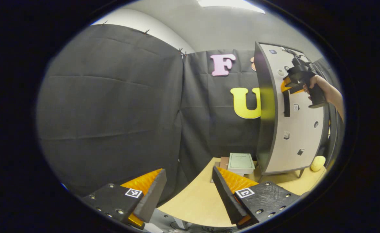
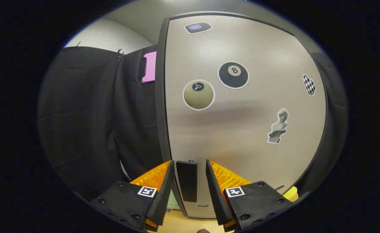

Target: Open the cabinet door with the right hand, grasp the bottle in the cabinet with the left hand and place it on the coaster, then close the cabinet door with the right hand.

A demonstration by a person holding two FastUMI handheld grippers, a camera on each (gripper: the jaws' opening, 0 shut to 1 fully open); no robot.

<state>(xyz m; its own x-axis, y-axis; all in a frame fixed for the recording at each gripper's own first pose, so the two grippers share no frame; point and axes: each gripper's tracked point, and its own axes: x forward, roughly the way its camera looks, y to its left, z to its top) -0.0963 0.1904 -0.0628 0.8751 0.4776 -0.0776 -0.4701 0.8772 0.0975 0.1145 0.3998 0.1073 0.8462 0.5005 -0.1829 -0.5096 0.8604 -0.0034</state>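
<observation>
grey cabinet door [image 2: 241, 123] — right hand-held gripper [image 2: 188, 184] straddles its handle [image 2: 187, 181].

Left gripper view faces the cabinet [image 1: 290, 113] from afar; right gripper view looks close at its door [image 2: 241, 106].

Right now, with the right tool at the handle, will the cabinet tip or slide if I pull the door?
Possibly. The cabinet looks tall and narrow on thin legs, so a hard pull up at the handle could rock it. The table looks smooth, so it may slide. Pull gently.
</observation>
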